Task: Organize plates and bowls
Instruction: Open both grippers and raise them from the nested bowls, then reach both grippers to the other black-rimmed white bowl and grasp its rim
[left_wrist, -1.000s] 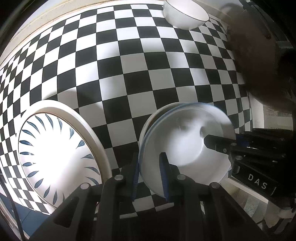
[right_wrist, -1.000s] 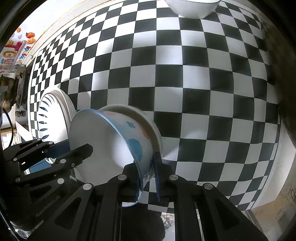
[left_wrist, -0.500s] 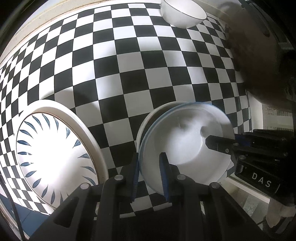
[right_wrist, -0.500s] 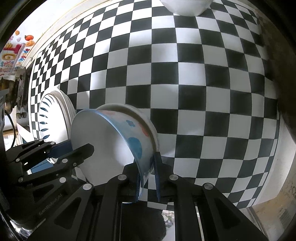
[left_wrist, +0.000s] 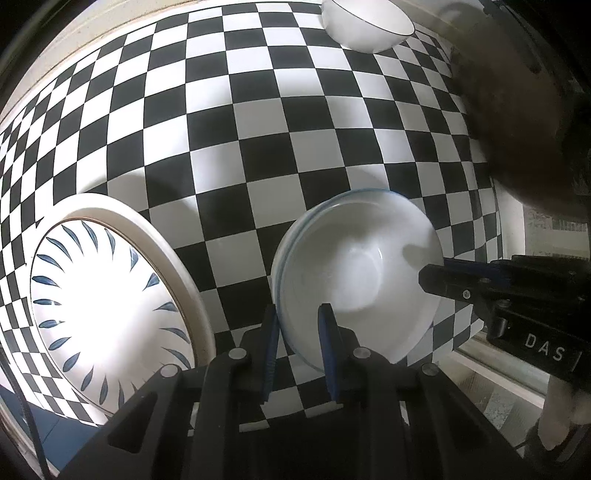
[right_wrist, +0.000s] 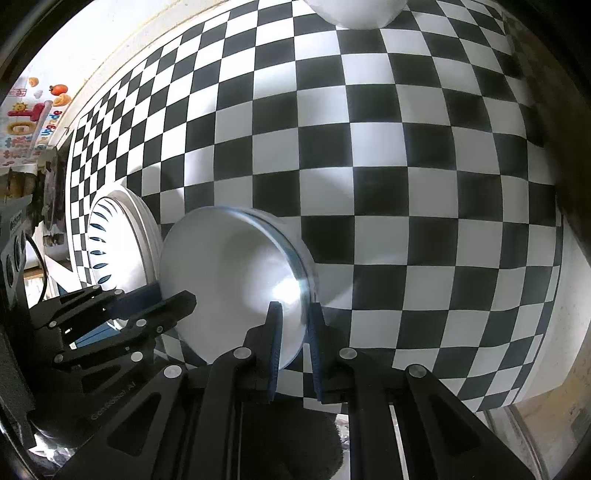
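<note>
A white bowl with a thin blue rim (left_wrist: 354, 280) sits low over the checkered table, nested in a second white bowl whose rim (left_wrist: 295, 236) shows just behind it. My left gripper (left_wrist: 298, 343) is shut on the near rim. My right gripper (left_wrist: 432, 280) reaches in from the right and grips the opposite rim. In the right wrist view the same bowl (right_wrist: 236, 280) has its rim pinched by my right gripper (right_wrist: 294, 339), while the left gripper (right_wrist: 173, 299) holds its left side.
A large plate with blue leaf marks (left_wrist: 103, 306) lies just left of the bowls. Another white bowl (left_wrist: 365, 26) stands at the far edge. A dark brown blurred shape (left_wrist: 517, 110) fills the upper right. The table's edge (right_wrist: 554, 332) runs along the right.
The held bowl has tipped from a steep tilt to nearly level over the lower bowl. Its spotted outside no longer shows in the right wrist view. Both grips stay on the rim.
</note>
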